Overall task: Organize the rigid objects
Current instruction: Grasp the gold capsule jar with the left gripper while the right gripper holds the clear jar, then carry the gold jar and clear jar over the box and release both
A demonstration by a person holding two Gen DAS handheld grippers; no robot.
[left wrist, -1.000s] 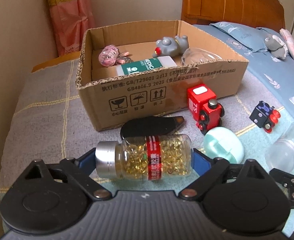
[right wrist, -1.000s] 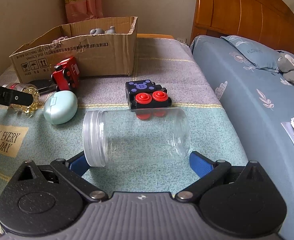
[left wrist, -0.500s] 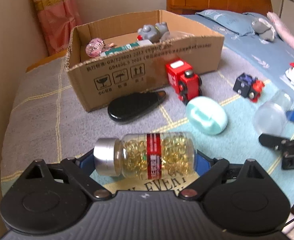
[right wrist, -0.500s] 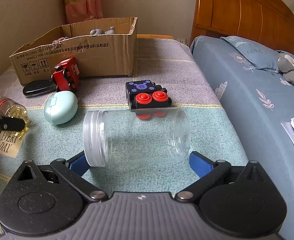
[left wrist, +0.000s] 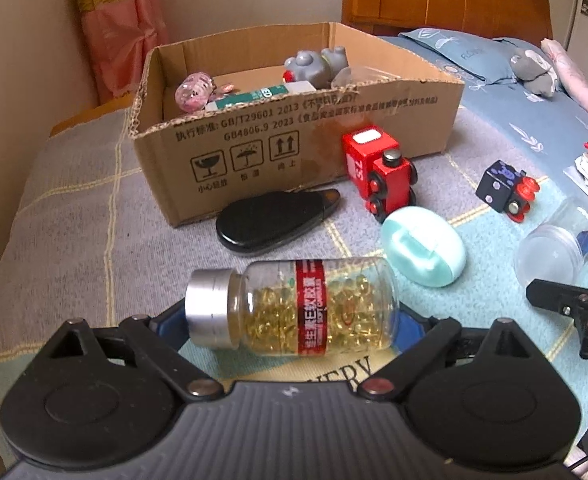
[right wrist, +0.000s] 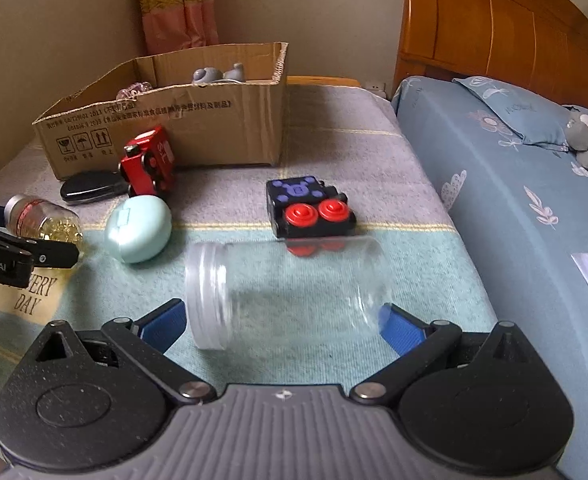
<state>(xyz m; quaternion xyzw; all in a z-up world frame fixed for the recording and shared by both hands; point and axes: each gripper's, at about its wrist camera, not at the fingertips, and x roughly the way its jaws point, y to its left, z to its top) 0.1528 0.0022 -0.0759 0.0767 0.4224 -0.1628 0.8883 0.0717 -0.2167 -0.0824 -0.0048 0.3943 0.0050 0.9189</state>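
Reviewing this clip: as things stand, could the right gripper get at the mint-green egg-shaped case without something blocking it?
Probably not directly. The right gripper has the clear jar lying between its fingers, so it looks occupied. The mint-green case lies uncovered on the blanket, forward and to the left, with the left gripper close beside it.

A home bedroom: a bed [right wrist: 513,208] in blue floral bedding fills three o'clock, its carved wooden headboard [right wrist: 493,32] rising at one o'clock, and a pink curtain [right wrist: 174,4] hangs at eleven o'clock.

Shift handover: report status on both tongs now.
Left tongs clamp pill bottle end to end. Right tongs straddle clear jar, grip unclear. Red train, black case before box.
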